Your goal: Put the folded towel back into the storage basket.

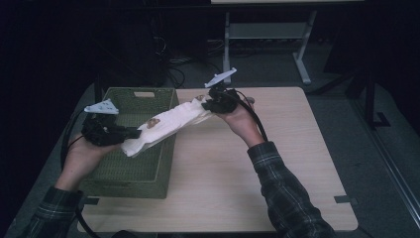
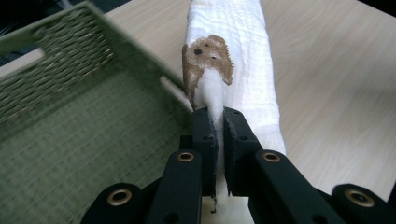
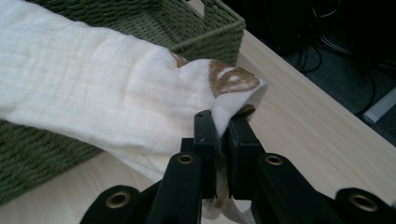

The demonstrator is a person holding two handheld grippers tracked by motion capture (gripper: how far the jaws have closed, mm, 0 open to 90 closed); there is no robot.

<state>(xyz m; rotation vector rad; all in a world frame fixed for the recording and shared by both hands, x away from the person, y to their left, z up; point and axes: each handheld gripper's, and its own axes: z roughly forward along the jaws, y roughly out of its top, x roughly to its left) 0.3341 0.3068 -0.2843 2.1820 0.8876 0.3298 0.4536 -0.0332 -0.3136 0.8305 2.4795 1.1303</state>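
A white cloth (image 1: 166, 125) with brown animal prints hangs stretched in the air between my two grippers, over the right rim of a green woven basket (image 1: 114, 163). My left gripper (image 1: 132, 133) is shut on the cloth's near-left end, above the basket. In the left gripper view the jaws (image 2: 219, 123) pinch the cloth (image 2: 243, 60) just below a brown print. My right gripper (image 1: 210, 105) is shut on the far-right end, above the wooden table (image 1: 233, 173). In the right gripper view the jaws (image 3: 223, 128) clamp a folded corner of the cloth (image 3: 93, 98) with a brown print.
The basket (image 2: 60, 140) sits on the table's left side with its far wall and handle slot (image 1: 143, 94) toward the back. A table leg frame (image 1: 302, 59) and cables (image 1: 173, 64) lie on the dark floor beyond. Bare tabletop (image 3: 303, 140) lies to the right.
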